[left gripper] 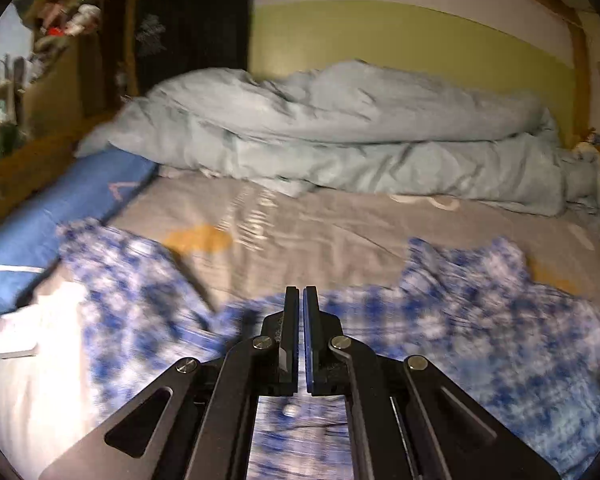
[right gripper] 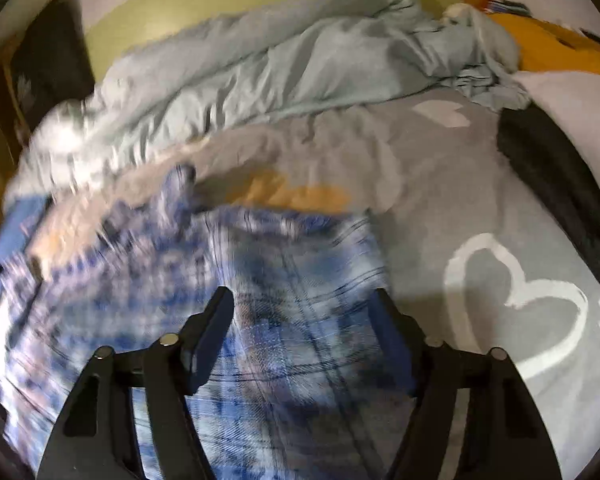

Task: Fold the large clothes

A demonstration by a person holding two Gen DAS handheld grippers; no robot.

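Shirt (left gripper: 480, 320), blue/white plaid, lies crumpled across near side of grey bedsheet (left gripper: 320, 232), w/ pale blue duvet (left gripper: 340, 132) bunched along the far wall. Best bet for this step: pinch an edge or corner, not mid-cloth, then spread flat before folding. Left gripper (left gripper: 301, 294) points down over shirt, jaws closed w/ nothing visible between tips. Right gripper (right gripper: 304, 304) tilts steeper, jaws wide apart, straddling plaid fabric w/o pressing on it.
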